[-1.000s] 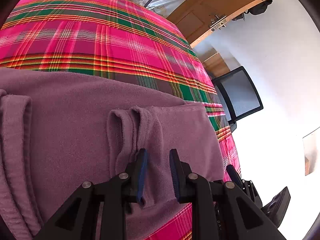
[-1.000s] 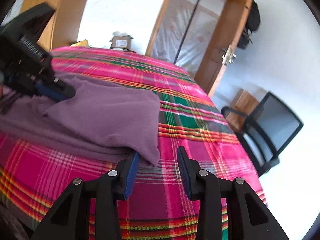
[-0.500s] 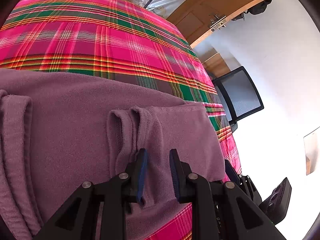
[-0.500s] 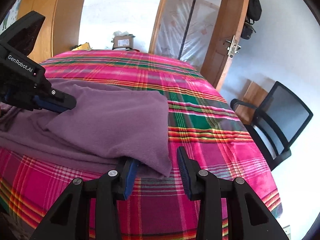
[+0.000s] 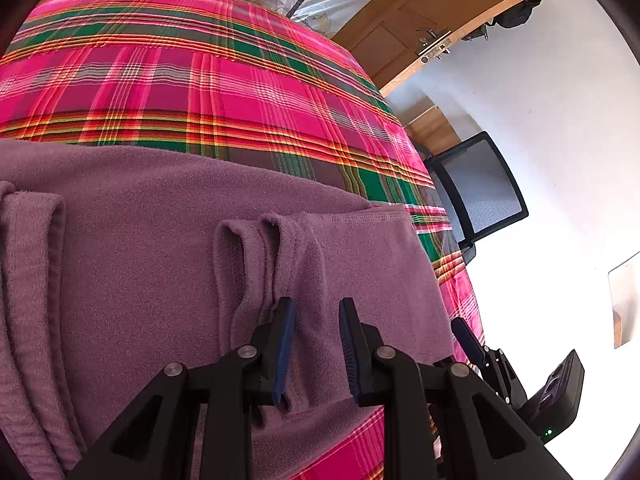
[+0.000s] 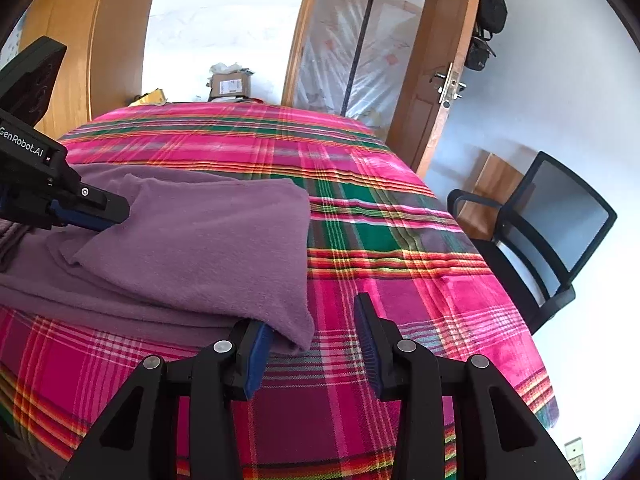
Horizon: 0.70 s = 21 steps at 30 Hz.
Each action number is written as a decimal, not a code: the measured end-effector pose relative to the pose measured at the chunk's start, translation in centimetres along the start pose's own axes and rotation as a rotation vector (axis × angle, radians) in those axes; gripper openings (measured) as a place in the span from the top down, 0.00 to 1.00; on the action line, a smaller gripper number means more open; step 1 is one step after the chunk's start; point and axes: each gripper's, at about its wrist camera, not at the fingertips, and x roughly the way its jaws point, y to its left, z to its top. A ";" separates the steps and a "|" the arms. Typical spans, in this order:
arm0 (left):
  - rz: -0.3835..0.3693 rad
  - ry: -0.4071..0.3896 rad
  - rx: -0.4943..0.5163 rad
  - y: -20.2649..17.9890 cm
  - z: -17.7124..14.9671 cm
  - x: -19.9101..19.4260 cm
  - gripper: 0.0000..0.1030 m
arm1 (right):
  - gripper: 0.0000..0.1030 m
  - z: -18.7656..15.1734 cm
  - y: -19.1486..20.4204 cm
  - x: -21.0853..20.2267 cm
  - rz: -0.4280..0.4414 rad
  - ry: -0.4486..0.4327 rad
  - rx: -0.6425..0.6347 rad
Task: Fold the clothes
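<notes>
A purple fleece garment [image 5: 168, 248] lies folded on the plaid bedspread [image 5: 200, 80]. My left gripper [image 5: 316, 348] is shut on a thick fold of it just below two cuffs [image 5: 260, 236]. In the right wrist view the left gripper [image 6: 96, 216] holds the top flap [image 6: 208, 240] slightly raised. My right gripper [image 6: 312, 344] is open at the flap's near right corner [image 6: 296, 332]. The corner drapes over its left finger [image 6: 256, 356] and lies between the jaws, which do not press on it.
The bed's right edge drops to the floor, where a black office chair [image 6: 556, 236] stands. A wooden door [image 6: 432, 92] and a plastic-covered doorway are behind the bed. Boxes [image 6: 230, 86] sit past the far edge. Bare plaid bedspread [image 6: 400, 240] spreads right of the garment.
My right gripper has closed in on the garment's near right corner; its left finger now sits under the fabric. The left gripper has kept still with its grip unchanged.
</notes>
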 end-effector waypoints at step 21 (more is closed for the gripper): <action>0.015 0.007 0.019 -0.2 -0.1 -0.1 0.77 | 0.61 3.1 -5.7 -1.5 0.290 0.012 0.017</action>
